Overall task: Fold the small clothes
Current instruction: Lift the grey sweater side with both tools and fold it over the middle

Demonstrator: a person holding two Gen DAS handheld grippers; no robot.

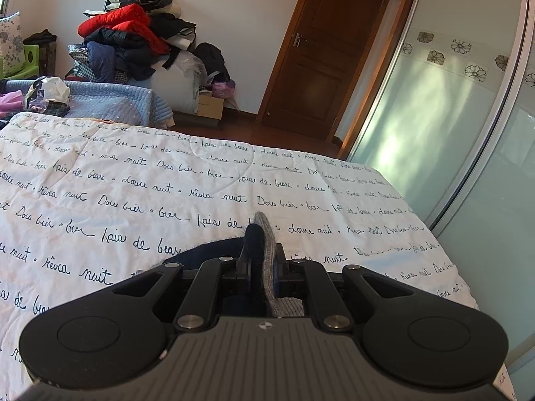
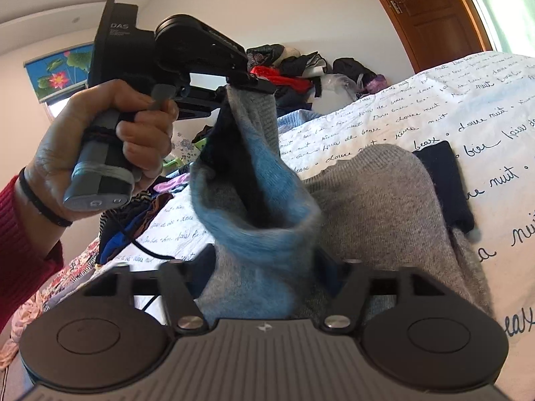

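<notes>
A small grey knit garment (image 2: 378, 193) with blue and dark navy parts lies partly on the white script-printed quilt (image 2: 468, 113). My left gripper (image 1: 260, 254) is shut on a grey and navy edge of the garment (image 1: 267, 244); in the right wrist view it (image 2: 250, 82) holds that edge up above the bed in a hand. My right gripper (image 2: 264, 267) is closed around a bunched blue-grey fold of the same garment (image 2: 260, 234), its fingertips hidden by cloth. A navy cuff (image 2: 444, 180) rests on the quilt at the right.
A heap of clothes (image 1: 130, 36) is piled on a blue-covered seat (image 1: 117, 107) beyond the bed. A wooden door (image 1: 327, 50) and frosted glass panels (image 1: 451, 117) stand at the right. More loose clothes (image 2: 133, 220) lie at the bed's left side.
</notes>
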